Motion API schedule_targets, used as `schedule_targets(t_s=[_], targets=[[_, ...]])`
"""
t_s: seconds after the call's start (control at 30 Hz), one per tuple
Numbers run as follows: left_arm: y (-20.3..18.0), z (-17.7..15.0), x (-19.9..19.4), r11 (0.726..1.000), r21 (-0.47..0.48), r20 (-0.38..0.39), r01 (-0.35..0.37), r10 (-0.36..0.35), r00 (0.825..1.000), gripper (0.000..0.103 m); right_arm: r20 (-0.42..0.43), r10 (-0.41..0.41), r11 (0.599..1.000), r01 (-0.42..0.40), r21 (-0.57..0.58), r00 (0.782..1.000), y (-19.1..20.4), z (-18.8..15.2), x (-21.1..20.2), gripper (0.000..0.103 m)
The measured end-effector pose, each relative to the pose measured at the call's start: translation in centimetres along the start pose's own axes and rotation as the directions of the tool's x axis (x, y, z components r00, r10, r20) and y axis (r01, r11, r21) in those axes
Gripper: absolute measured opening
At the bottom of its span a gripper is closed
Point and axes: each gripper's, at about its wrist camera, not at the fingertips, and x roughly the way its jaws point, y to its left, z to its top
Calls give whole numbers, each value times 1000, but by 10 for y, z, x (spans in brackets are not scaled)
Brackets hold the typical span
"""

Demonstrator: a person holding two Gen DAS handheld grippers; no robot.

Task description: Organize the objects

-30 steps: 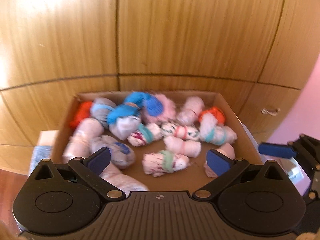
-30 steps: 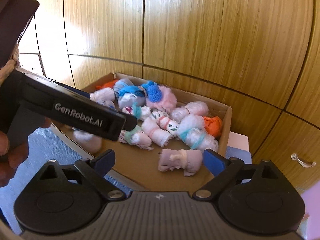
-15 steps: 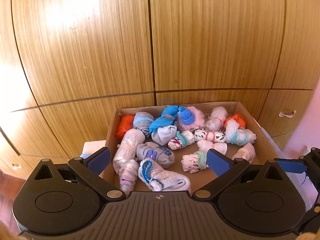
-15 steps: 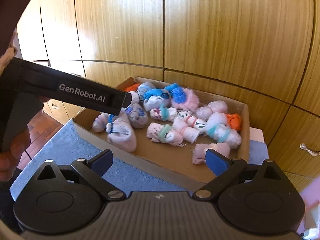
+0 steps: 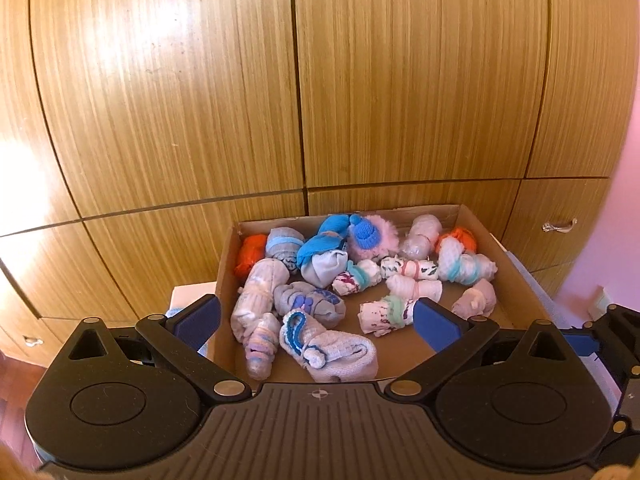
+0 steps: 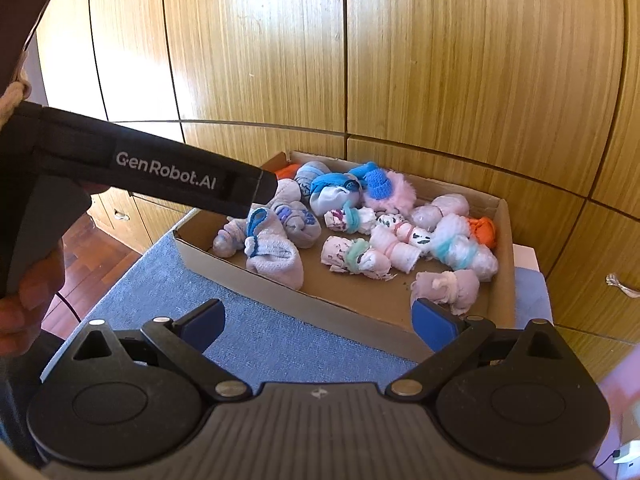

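Rolled pastel sock bundles (image 6: pixel 362 256) fill the cardboard box (image 6: pixel 505 264).

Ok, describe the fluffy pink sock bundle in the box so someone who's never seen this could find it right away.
Start at the cardboard box standing against the wooden cabinet doors, full of rolled sock bundles. Go to the middle of its far wall. The fluffy pink bundle sits there, the only fuzzy one, with a bright blue knit piece on its left side, while its neighbours are smooth rolls.
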Motion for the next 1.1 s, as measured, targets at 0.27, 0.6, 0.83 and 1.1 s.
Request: schedule_targets(t_s=[0.27, 0.6, 0.83, 1.1], targets=[[0, -1, -7, 1000, 13, 20, 2, -2, 1000, 103, 15, -2, 1000, 2, -10, 1000, 3, 2, -10, 99], [-2, 1, -8, 998, 39, 31, -54, 53, 998, 103, 17, 0, 1000, 0, -9, 1000, 4, 4, -10, 99], [-6, -1, -5, 995, 55, 27, -84, 83, 996, 103, 23, 2, 1000, -2, -12, 1000, 6, 8, -8, 99], [-2, 1, -2, 999, 33, 14, -40, 40, 999, 103, 16, 8, 1000, -8, -5, 1000, 6, 4, -4, 99]])
